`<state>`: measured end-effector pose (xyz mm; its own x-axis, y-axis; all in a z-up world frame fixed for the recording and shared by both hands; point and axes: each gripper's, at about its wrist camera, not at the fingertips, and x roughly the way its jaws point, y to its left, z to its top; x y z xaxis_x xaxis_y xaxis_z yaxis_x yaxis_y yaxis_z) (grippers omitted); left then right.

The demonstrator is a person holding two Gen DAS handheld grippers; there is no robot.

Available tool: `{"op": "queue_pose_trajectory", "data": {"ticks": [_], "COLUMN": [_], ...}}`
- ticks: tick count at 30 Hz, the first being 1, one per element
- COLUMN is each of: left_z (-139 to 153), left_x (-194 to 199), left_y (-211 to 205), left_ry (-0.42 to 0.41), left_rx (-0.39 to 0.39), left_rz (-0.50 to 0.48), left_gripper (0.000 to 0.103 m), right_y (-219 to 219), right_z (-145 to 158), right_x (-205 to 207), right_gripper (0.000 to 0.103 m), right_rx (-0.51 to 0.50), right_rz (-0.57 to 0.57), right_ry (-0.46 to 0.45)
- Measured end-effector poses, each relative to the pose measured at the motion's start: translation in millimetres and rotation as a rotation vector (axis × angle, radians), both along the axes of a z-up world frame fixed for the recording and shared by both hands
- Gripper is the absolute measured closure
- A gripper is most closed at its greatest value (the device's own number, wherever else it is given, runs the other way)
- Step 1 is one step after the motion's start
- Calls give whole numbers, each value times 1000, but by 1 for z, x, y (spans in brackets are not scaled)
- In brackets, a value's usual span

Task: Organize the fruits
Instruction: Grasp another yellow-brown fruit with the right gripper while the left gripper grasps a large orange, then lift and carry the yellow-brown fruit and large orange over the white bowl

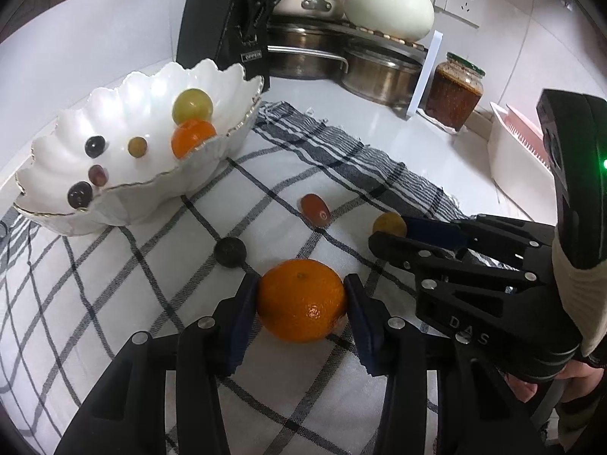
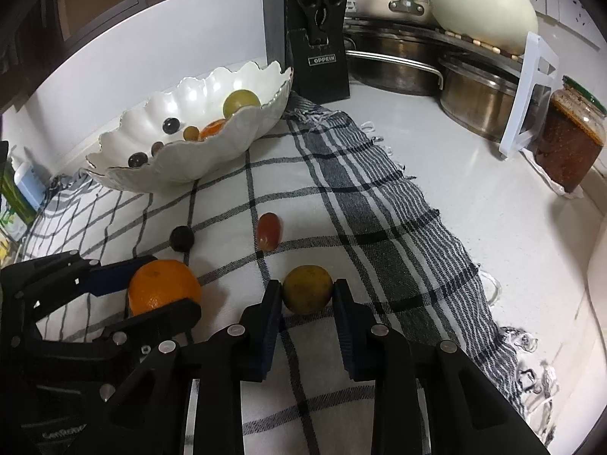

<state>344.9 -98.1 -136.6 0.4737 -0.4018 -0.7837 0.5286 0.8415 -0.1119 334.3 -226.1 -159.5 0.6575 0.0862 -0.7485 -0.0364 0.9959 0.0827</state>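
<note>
My left gripper (image 1: 301, 295) is shut on a large orange (image 1: 301, 300) that rests on the checked cloth; it also shows in the right wrist view (image 2: 164, 286). My right gripper (image 2: 308, 292) is shut on a small yellow-brown fruit (image 2: 308, 289), also on the cloth; it also shows in the left wrist view (image 1: 389, 223). A red oval fruit (image 1: 316, 209) (image 2: 269, 230) and a dark round fruit (image 1: 230, 252) (image 2: 182, 238) lie loose on the cloth. The white scalloped bowl (image 1: 125, 204) (image 2: 197, 163) at the left holds a green fruit, an orange and several grapes.
A black knife block (image 2: 322, 34) stands behind the bowl. Steel pots (image 2: 478, 102), a white pot (image 2: 481, 3) and a jar of sauce (image 2: 569, 144) are at the back right. A white rack (image 1: 516, 151) stands at the right. The counter edge runs along the right.
</note>
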Motion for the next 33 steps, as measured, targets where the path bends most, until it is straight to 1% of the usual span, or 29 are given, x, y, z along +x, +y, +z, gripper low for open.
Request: {"op": "queue_pose_trajectory", "data": {"ticks": [9, 21, 33], "left_z": [23, 52, 91], "left_x": [-11, -18, -27], "left_y": [14, 46, 77], "left_ry": [-69, -129, -251], "left_rx": [-28, -84, -121], "left_rz": [25, 103, 168], "left_gripper": [58, 58, 58], "right_y": [10, 37, 62], "right_z": [24, 67, 99], "right_x": [-17, -35, -37], "right_gripper": [74, 74, 74], "right_rx": [-5, -37, -43], "right_rz": [17, 76, 135], "right_ry": [-58, -170, -277]}}
